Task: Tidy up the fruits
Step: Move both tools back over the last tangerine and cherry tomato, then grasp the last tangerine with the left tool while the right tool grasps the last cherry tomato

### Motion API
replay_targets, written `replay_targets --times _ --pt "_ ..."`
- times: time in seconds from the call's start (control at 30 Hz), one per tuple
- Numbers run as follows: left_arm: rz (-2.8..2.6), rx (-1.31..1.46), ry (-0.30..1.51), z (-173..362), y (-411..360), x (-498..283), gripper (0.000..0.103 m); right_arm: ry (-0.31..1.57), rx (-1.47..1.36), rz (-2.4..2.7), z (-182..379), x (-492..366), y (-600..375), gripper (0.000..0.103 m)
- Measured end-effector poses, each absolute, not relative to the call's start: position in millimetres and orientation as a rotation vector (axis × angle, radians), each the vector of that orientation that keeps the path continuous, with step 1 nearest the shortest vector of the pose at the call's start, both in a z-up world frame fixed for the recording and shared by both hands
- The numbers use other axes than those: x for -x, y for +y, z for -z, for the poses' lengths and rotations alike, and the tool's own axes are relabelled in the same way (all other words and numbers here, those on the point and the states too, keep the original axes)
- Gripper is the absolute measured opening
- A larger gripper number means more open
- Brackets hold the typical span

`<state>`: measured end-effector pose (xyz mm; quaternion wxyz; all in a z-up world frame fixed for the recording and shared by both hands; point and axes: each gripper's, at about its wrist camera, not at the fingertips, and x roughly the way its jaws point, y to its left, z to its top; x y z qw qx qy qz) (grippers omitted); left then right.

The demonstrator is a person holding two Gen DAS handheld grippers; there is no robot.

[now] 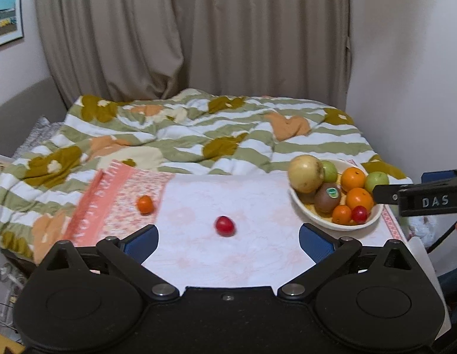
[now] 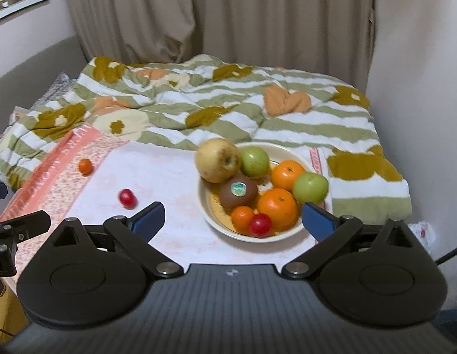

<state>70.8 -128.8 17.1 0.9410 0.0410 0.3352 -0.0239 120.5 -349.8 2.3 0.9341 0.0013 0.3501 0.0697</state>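
Curtained bedroom: both tools, left (image 1: 228, 237) and right (image 2: 233, 216), tilt down near the fruit bowl (image 2: 216, 224), jaws wide, empty.

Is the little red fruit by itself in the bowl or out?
Out. The small round red fruit lies alone on the white cloth, apart from the cream bowl.

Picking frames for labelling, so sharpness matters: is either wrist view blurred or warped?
Left wrist view: loose red fruit and small orange slightly smeared, corners vignetted. Right wrist view: bowl fruit soft-edged, curtain bowed by fisheye; light flat in both.
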Motion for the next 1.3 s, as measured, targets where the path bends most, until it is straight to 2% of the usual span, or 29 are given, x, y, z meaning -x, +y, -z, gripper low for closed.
replay_targets --times 0.5,0.9,1.17,1.27,1.3 --pt "0.01 -0.057 0.666 -33.2 -5.7 -78.9 0.103 0.732 0.036 -0.135 -17.3 -115.2 -255.7 0.103" --pt "0.199 -0.113 0.736 -0.7 61.9 -150.8 0.103 0.802 -0.077 -0.008 12.1 -143.8 -179.2 0.103" --pt "0.265 -0.151 0.782 29.5 71.0 -207.7 0.102 0.839 -0.124 0.013 41.0 -179.1 -151.8 0.103" --pt "0.28 -0.148 0.808 43.4 70.6 -228.0 0.1 0.86 -0.143 0.009 53.7 -198.2 -149.2 0.103" --pt "0.283 -0.141 0.817 47.6 70.0 -233.7 0.097 0.867 -0.146 0.005 57.0 -203.2 -148.2 0.103"
